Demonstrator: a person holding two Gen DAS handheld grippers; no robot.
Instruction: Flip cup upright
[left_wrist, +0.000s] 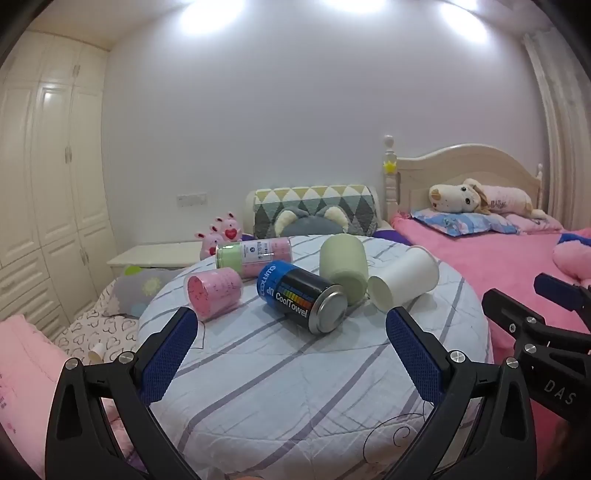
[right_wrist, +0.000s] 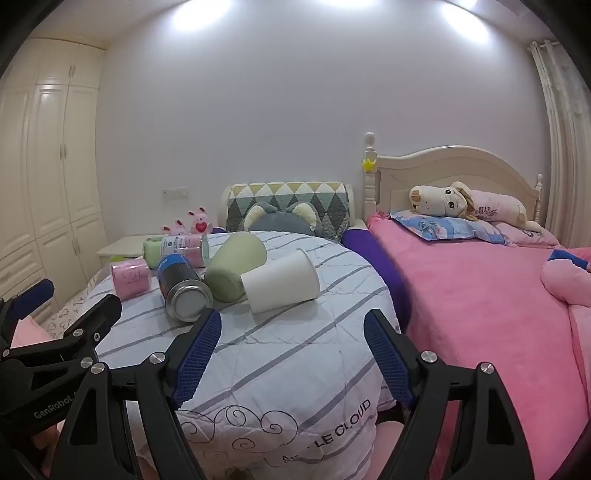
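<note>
A white paper cup (left_wrist: 404, 282) lies on its side on the striped cover (left_wrist: 295, 369), its base toward me; it also shows in the right wrist view (right_wrist: 281, 285). A pale green cup (left_wrist: 344, 269) lies on its side beside it, to its left, seen too in the right wrist view (right_wrist: 233, 267). My left gripper (left_wrist: 291, 332) is open and empty, short of the objects. My right gripper (right_wrist: 291, 336) is open and empty, just in front of the white cup. Each gripper shows at the other view's edge.
A dark CoolTowel can (left_wrist: 304, 297), a pink roll (left_wrist: 214, 291) and a pink and green clear tube (left_wrist: 255, 255) lie left of the cups. A pink bed (right_wrist: 480, 302) with a plush dog (right_wrist: 465, 203) is on the right. White wardrobes (left_wrist: 44, 192) stand at the left.
</note>
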